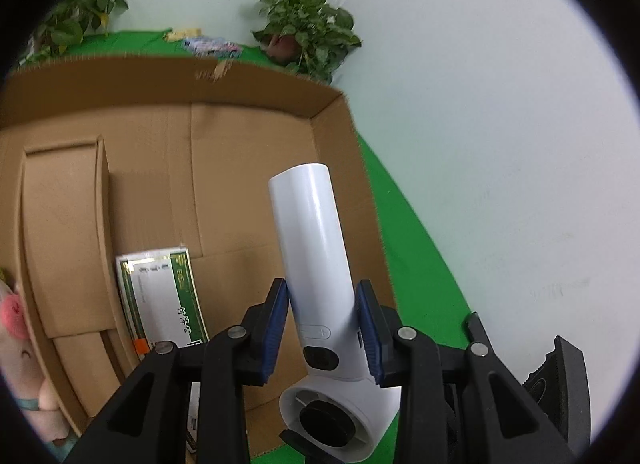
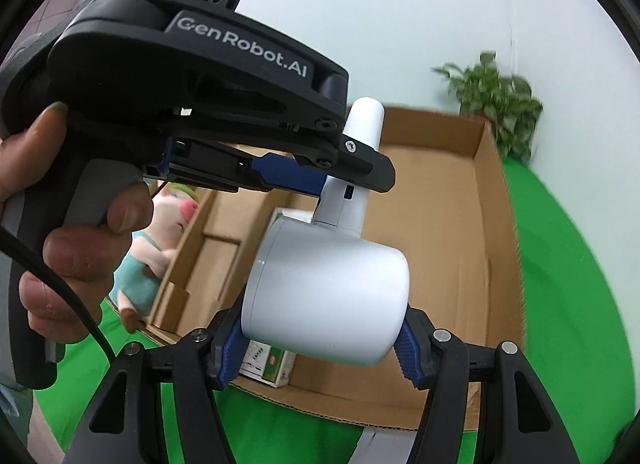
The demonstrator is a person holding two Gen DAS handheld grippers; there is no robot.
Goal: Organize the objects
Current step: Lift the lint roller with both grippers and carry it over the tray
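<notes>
Handheld fan, white, held in the air above the open cardboard box. Both grippers have it. Left gripper: blue pads clamped on either side of the handle, just above the small button panel. Right gripper: pads pressed against the two sides of the round fan head.

Hidden or cut off:
- Left wrist view: the fan head sits at the bottom of the frame, partly behind the black finger links; only the front opening and dark hub show. A black piece of the other gripper pokes in at lower right, cropped.
- Right wrist view: the left gripper's body covers the upper left; most of the fan handle is behind it, only the tip and the lower joint visible. The person's hand wraps its grip, cable trailing down.
- Plush pig stands just outside the box wall, half hidden by that hand and gripper; in the left view only a sliver at the frame edge.
- Green-and-white carton lies flat on the box floor, its lower end behind the fingers.
- Potted plant blurred in the right view.
- Small photos on the wall at top, too small to read.

Writing:
- "GenRobot.AI" on the left gripper's body, clear.
- Carton print is Chinese characters, not legible.
- Minus/plus marks on the fan's button panel.
</notes>
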